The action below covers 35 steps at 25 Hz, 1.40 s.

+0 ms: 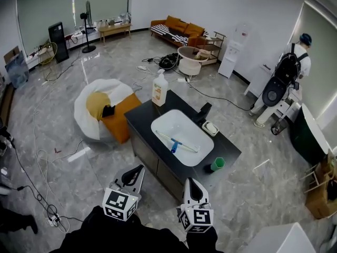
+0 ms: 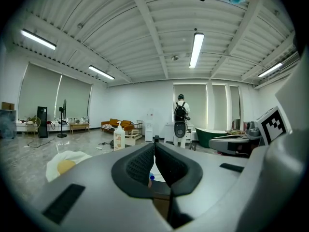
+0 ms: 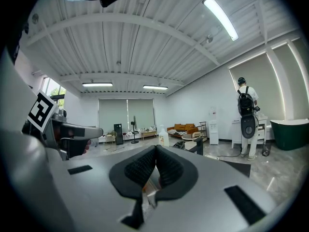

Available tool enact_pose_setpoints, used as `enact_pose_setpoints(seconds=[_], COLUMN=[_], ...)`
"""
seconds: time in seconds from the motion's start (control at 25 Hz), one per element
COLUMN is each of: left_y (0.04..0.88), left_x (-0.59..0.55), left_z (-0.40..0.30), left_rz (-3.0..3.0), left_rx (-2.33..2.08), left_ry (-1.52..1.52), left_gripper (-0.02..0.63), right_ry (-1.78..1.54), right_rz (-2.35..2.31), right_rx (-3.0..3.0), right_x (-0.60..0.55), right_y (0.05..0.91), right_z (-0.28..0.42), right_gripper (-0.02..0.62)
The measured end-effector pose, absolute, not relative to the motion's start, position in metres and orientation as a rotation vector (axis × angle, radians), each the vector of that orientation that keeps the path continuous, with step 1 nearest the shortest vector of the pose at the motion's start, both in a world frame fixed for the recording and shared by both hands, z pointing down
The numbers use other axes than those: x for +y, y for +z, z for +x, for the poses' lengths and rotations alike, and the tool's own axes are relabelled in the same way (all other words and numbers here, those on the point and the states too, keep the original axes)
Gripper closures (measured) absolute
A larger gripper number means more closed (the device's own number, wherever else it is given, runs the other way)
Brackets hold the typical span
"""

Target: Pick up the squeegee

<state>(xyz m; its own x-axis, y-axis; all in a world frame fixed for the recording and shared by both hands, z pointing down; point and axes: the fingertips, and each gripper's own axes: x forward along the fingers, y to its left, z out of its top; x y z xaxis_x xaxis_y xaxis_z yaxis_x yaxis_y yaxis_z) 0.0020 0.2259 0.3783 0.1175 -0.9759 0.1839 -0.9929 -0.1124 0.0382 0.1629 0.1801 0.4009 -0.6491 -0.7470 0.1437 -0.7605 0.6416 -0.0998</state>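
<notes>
The squeegee (image 1: pixel 176 143), a pale blade bar with a blue handle, lies inside the white sink basin (image 1: pixel 202 141) set in a black counter (image 1: pixel 139 119). Both grippers are held near the counter's front edge, short of the basin. My left gripper (image 1: pixel 138 168) is at the lower left and my right gripper (image 1: pixel 190 182) at the lower middle. The left gripper view shows my left gripper (image 2: pixel 155 144) with its dark pads meeting and nothing between them. My right gripper (image 3: pixel 156 148) is likewise shut and empty, pointing roughly level over the counter.
On the counter stand a soap bottle (image 1: pixel 159 88), a black faucet (image 1: pixel 203 112), a soap dish (image 1: pixel 210 127) and a green cup (image 1: pixel 217 164). A white and orange beanbag (image 1: pixel 102 109) sits left of the counter. Cables trail on the floor. A person with a backpack (image 1: pixel 287 80) stands far right.
</notes>
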Motion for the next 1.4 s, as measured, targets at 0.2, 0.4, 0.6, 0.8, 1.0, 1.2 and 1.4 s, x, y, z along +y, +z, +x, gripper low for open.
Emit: enact_pose_setpoints(seconds=[0.2, 0.4, 0.6, 0.8, 1.0, 1.2, 1.4], left_y=[0.378, 0.382, 0.385, 0.397, 0.411, 0.437, 0.463], left_x=[0.169, 0.093, 0.018, -0.037, -0.083, -0.12, -0.144], left_z=[-0.012, -0.04, -0.062, -0.084, -0.101, -0.108, -0.104], left_rz=[2.296, 2.352, 2.394, 2.404, 2.41, 2.409, 2.415], left_rx=[-1.926, -1.84, -1.742, -1.669, -1.599, -1.533, -1.446], left_ry=[0.169, 0.174, 0.2, 0.222, 0.246, 0.294, 0.34], left_gripper=[0.577, 0.577, 0.577, 0.577, 0.577, 0.577, 0.577], right_ry=[0.241, 0.26, 0.279, 0.316, 0.372, 0.43, 0.5], right_rz=[1.368, 1.446, 1.508, 1.546, 1.585, 1.623, 1.654], right_rx=[-2.724, -2.675, -2.613, -2.553, -2.496, -2.437, -2.364], right_x=[0.134, 0.072, 0.005, -0.045, -0.086, -0.117, -0.136], right_y=[0.405, 0.409, 0.407, 0.419, 0.435, 0.46, 0.488], right_z=[0.155, 0.127, 0.101, 0.08, 0.064, 0.057, 0.057], right_gripper=[0.578, 0.578, 0.578, 0.578, 0.578, 0.578, 0.578])
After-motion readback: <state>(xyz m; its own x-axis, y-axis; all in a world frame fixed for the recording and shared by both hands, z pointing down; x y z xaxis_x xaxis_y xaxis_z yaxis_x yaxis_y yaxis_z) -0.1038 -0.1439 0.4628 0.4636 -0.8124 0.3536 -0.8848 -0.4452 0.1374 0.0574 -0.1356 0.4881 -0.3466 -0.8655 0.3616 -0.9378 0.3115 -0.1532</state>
